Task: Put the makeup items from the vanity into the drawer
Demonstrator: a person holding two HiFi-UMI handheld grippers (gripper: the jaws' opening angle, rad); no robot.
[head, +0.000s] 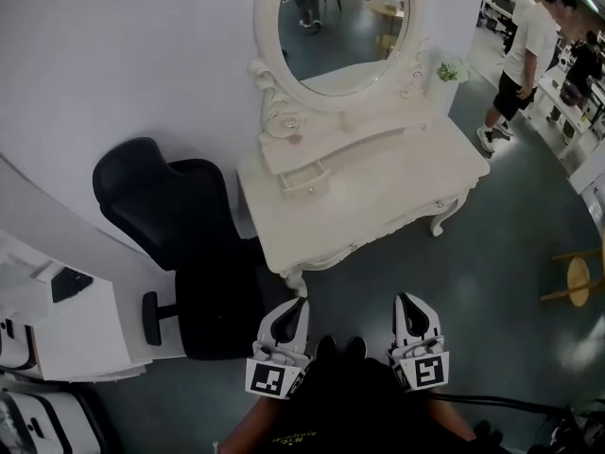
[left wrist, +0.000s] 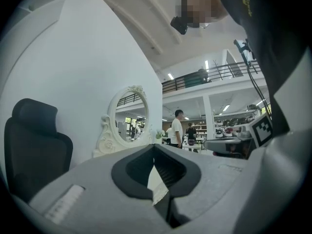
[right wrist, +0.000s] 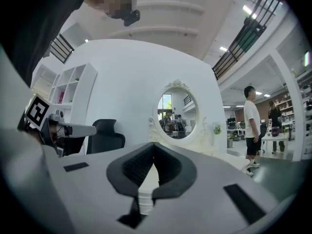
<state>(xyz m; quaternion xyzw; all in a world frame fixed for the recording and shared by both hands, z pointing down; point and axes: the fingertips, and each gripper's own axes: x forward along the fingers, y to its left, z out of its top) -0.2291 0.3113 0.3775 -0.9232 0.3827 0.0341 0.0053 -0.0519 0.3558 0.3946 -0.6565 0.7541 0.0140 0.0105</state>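
The left gripper (left wrist: pixel 154 146) has its dark pads pressed together at the tips with nothing between them. The right gripper (right wrist: pixel 154 145) is closed the same way and is also empty. In the head view both are held level, side by side and close to the person's body, pointing towards the white carved vanity table (head: pixel 378 206), which stands well apart from them across bare floor.

I judge this to be the approach, with no item picked up yet. On the raised shelf below the oval white-framed mirror (head: pixel 336 26), a small white drawer with round knobs (head: pixel 307 180) is pulled part way out. Its front faces down the picture, roughly towards the person, and its long axis runs along the shelf from lower left to upper right.

A small pinkish thing (head: pixel 295 139) on the shelf by the mirror's foot may be a makeup item, but it is too small to tell its shape or which way it points.

The next move probably calls for stepping closer and opening one pair of jaws over an item. The black office chair (head: pixel 180 225) just to the left of the vanity needs avoiding
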